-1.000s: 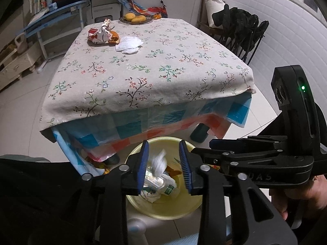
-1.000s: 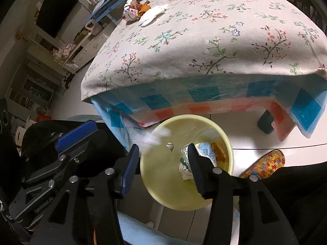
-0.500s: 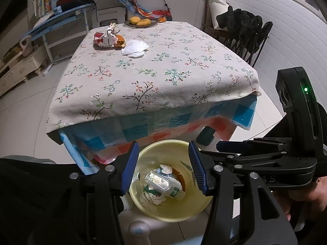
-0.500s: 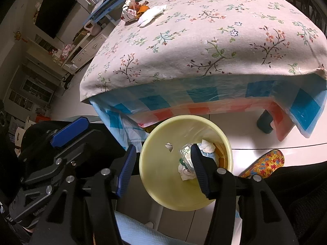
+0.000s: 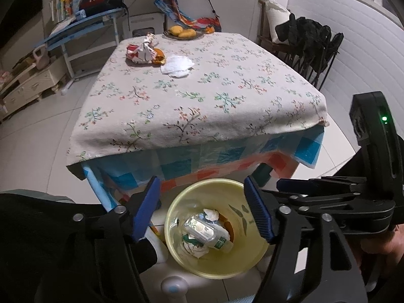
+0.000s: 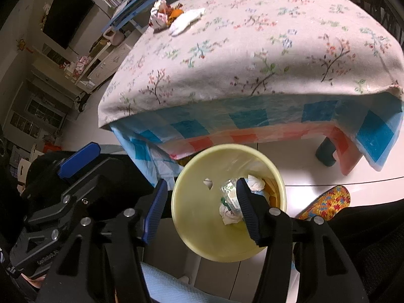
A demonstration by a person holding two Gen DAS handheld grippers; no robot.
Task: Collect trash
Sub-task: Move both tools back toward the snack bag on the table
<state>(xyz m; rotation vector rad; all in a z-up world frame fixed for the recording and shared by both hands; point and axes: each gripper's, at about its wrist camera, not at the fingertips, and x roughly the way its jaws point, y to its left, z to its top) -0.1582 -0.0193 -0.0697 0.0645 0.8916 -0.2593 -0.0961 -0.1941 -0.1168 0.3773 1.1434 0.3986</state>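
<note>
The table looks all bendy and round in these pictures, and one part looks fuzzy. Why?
In both wrist views the fisheye lens bows the table's straight edges into curves. In the right wrist view the floral cloth is smeared with blur, while the yellow bin stays fairly sharp. In the left wrist view the cloth pattern is crisp, and the corners go dark.

The room was lit from overhead, evenly but not brightly. The flowered tablecloth [image 5: 192, 93] took most of the light; its near edge fell into soft shadow, clearest in the right wrist view. The floor beside it shone with pale glare. Far left of the tablecloth the corners went dim. Both views bowed strongly at their edges, and detail there smeared slightly
</note>
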